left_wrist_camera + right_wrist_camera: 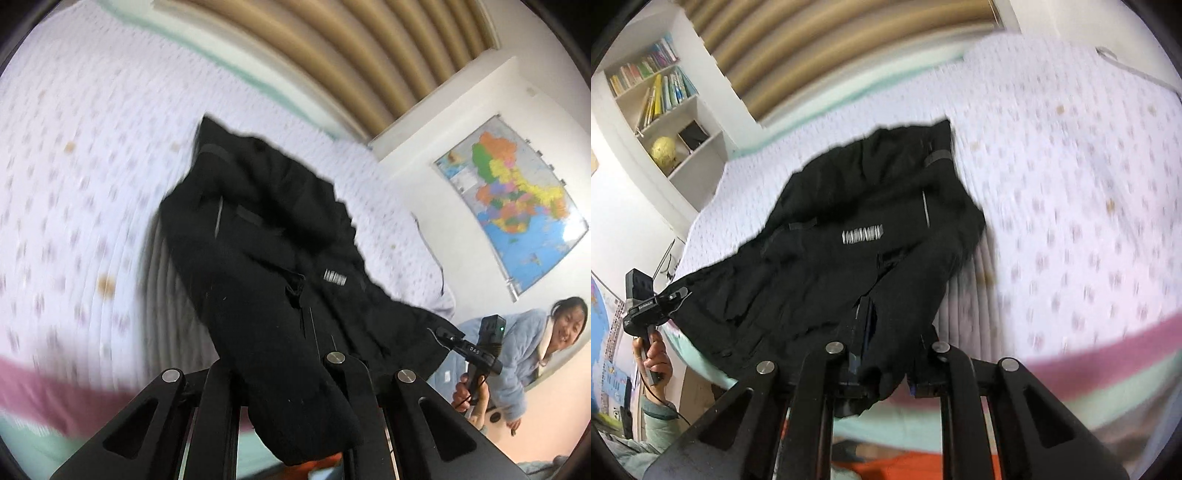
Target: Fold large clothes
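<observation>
Nearest, the left hand-held gripper (295, 402) is clamped on one near corner of the black jacket (266, 236), and the right hand-held gripper (882, 373) is pinched on the other, each with dark cloth bunched between closed jaws. Holding both corners likely lets the near edge lift evenly for a fold toward the far side. Beyond them, the jacket slopes down onto the bed (74, 184), its far end resting on the patterned sheet. Further off hang curtains (332, 44).

a bed (74, 155) with a white dotted cover; a black jacket (266, 266) lies partly on it, near edge lifted.
</observation>
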Available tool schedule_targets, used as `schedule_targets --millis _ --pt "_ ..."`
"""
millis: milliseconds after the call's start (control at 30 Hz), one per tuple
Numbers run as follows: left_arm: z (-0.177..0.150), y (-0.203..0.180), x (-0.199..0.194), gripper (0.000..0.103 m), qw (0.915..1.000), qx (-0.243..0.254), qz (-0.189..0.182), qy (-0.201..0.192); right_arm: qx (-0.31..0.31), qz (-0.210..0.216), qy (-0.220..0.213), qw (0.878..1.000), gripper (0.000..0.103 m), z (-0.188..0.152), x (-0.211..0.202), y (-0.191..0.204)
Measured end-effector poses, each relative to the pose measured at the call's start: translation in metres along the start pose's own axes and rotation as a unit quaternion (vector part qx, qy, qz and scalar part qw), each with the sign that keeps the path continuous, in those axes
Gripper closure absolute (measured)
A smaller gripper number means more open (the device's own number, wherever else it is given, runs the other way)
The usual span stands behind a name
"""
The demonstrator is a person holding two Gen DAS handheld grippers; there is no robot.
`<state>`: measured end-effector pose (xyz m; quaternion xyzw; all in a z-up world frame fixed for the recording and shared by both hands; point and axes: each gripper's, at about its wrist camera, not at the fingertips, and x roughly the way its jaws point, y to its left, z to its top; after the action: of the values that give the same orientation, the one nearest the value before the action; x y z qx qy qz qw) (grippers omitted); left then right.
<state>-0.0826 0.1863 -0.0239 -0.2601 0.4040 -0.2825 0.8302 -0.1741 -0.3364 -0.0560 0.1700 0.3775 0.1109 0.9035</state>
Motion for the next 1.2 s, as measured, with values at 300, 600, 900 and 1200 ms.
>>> schedule_targets --millis 300,600,900,1200 --pt "0.111 -0.032 0.039 0.092 0.9991 0.013 0.012 -0.040 -0.013 -0.065 -0.089 0.994 0.085 0.115 0.027 0.018" --pt "0.226 -0.029 0.125 0.090 0.9929 0.015 0.089 -0.077 0.056 -0.092 -0.125 0.986 0.085 0.239 0.106 -0.010" --pt "0.254 0.042 0.258 0.088 0.9801 0.007 0.193 -0.047 0.076 -0.169 -0.050 0.981 0.083 0.267 0.264 -0.063" --pt "0.234 0.103 0.312 0.087 0.9860 -0.027 0.162 -0.031 0.176 -0.129 -0.009 0.976 0.035 0.233 0.343 -0.138"
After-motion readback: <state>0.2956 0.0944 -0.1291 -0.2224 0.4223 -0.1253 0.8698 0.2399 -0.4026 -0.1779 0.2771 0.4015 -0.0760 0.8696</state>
